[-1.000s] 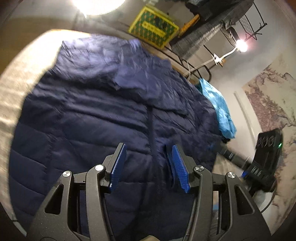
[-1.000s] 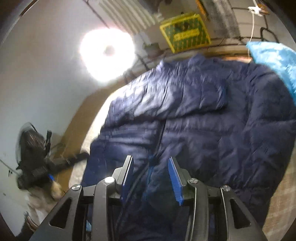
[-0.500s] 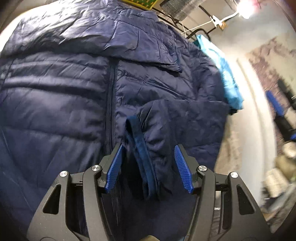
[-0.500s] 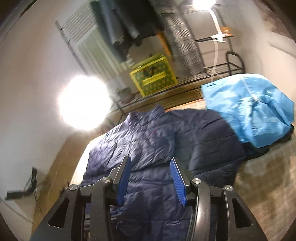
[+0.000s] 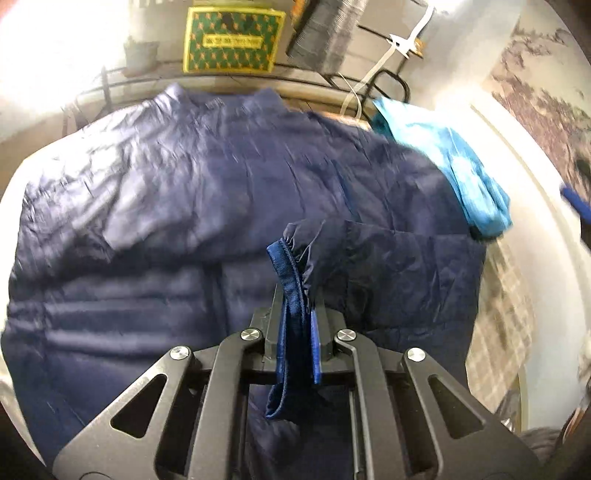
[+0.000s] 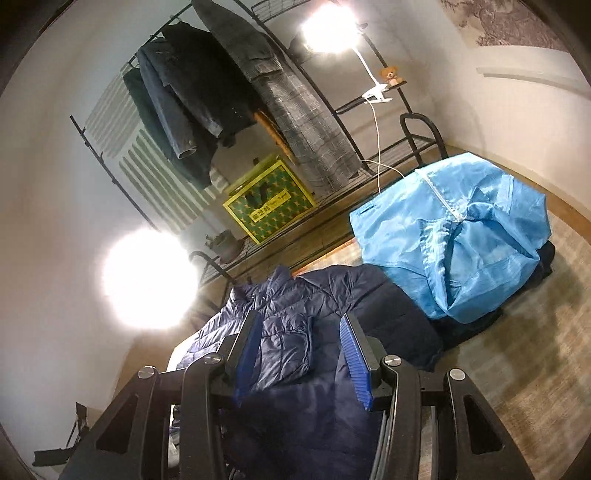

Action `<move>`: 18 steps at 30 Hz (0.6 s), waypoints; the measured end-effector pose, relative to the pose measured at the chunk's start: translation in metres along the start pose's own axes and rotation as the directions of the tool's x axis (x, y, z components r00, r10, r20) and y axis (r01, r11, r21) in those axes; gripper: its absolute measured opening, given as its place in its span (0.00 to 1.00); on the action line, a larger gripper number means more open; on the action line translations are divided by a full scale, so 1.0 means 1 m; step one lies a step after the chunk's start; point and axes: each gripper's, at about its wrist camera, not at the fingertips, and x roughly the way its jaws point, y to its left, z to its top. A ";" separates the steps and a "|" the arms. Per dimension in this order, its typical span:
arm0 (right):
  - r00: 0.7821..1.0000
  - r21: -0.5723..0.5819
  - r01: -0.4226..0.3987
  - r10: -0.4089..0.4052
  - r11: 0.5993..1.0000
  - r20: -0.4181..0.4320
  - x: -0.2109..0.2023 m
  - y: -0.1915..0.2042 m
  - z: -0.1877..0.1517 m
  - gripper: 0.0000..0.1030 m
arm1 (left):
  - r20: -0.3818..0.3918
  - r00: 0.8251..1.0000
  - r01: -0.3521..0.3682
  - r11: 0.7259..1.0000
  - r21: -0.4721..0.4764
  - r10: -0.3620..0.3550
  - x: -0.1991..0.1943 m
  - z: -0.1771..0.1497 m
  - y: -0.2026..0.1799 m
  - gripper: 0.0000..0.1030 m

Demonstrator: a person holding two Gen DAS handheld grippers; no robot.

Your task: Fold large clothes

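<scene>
Indoor, artificial light, fairly dim overall. Right wrist view: two blown-out sources, a clip lamp point(image 6: 330, 31) top centre and a round glare blob point(image 6: 149, 278) at left wall; both clip to white w/ halo. Left wrist view: overexposed patch top-left, motion blur across navy puffer jacket point(image 5: 177, 206) and light blue garment point(image 5: 469, 173). Strong fisheye bending + dark vignette at corners, both views. Sheen on jacket fabric; carpet point(image 6: 532, 354) smeared at edge.

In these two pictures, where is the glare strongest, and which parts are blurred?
Right wrist view: two blown-out spots, the clip lamp on the rack and a glow on the wall; the light blue nylon jacket is sharp. Left wrist view: glare washes the upper left corner, and the navy quilted puffer jacket is smeared by motion.
</scene>
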 end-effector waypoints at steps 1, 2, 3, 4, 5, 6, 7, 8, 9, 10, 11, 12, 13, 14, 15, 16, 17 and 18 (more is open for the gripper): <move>1.000 0.011 -0.002 0.002 1.000 -0.008 0.002 -0.002 0.000 0.46 | 0.015 1.000 -0.011 1.000 -0.003 0.012 0.000 0.012 0.007 0.08; 1.000 0.020 -0.006 0.006 1.000 -0.014 0.003 -0.003 -0.001 0.46 | 0.028 0.999 -0.023 1.000 -0.003 0.023 0.000 0.022 0.013 0.08; 1.000 0.031 -0.011 0.011 0.999 -0.021 0.005 -0.005 -0.001 0.46 | 0.042 0.998 -0.035 0.999 -0.002 0.036 -0.002 0.028 0.021 0.08; 1.000 0.037 -0.012 0.013 0.999 -0.025 0.007 -0.007 -0.001 0.46 | 0.057 0.997 -0.053 0.999 0.000 0.053 -0.002 0.039 0.027 0.08; 0.999 0.042 -0.009 0.011 0.999 -0.033 0.010 -0.008 -0.002 0.46 | 0.069 0.995 -0.070 0.998 -0.002 0.070 -0.002 0.046 0.034 0.08; 0.999 0.043 -0.004 0.006 0.999 -0.040 0.013 -0.008 -0.002 0.46 | 0.088 0.992 -0.096 0.995 -0.009 0.096 -0.002 0.057 0.045 0.08; 0.999 0.040 0.006 -0.004 0.999 -0.051 0.018 -0.008 -0.003 0.46 | 0.099 0.989 -0.112 0.994 -0.020 0.113 -0.002 0.062 0.055 0.08; 0.998 0.033 0.012 -0.010 0.999 -0.061 0.022 -0.007 -0.004 0.46 | 0.110 0.985 -0.131 0.990 -0.044 0.135 -0.002 0.071 0.070 0.08; 0.998 0.027 0.018 -0.016 0.999 -0.068 0.025 -0.007 -0.006 0.46 | 0.114 0.983 -0.137 0.989 -0.062 0.143 0.000 0.075 0.079 0.08; 0.997 0.017 0.027 -0.026 0.999 -0.077 0.029 -0.005 -0.008 0.46 | 0.120 0.980 -0.150 0.984 -0.093 0.160 0.001 0.081 0.097 0.08; 0.996 0.006 0.038 -0.037 0.999 -0.085 0.033 -0.003 -0.010 0.46 | 0.122 0.976 -0.166 0.979 -0.122 0.181 0.003 0.085 0.114 0.08; 0.995 -0.006 0.047 -0.047 0.999 -0.092 0.036 -0.002 -0.011 0.46 | 0.123 0.973 -0.178 0.975 -0.134 0.195 0.003 0.086 0.125 0.08; 0.993 -0.021 0.061 -0.063 0.998 -0.099 0.041 0.000 -0.013 0.46 | 0.124 0.967 -0.205 0.967 -0.155 0.224 0.005 0.089 0.141 0.08; 0.992 -0.030 0.070 -0.072 0.997 -0.102 0.043 0.001 -0.014 0.46 | 0.122 0.960 -0.229 0.958 -0.172 0.251 0.007 0.090 0.155 0.08; 0.991 -0.040 0.079 -0.083 0.996 -0.108 0.047 0.002 -0.016 0.46 | 0.120 0.955 -0.245 0.951 -0.191 0.270 0.008 0.088 0.166 0.08; 0.989 -0.050 0.086 -0.091 0.995 -0.116 0.051 0.003 -0.018 0.46 | 0.114 0.953 -0.251 0.943 -0.220 0.280 0.010 0.088 0.181 0.08; 0.988 -0.053 0.089 -0.095 0.995 -0.121 0.054 0.004 -0.019 0.46 | 0.105 0.952 -0.257 0.936 -0.241 0.288 0.013 0.088 0.194 0.08; 0.987 -0.054 0.091 -0.098 0.994 -0.130 0.057 0.004 -0.021 0.46 | 0.098 0.951 -0.260 0.931 -0.256 0.293 0.016 0.088 0.204 0.08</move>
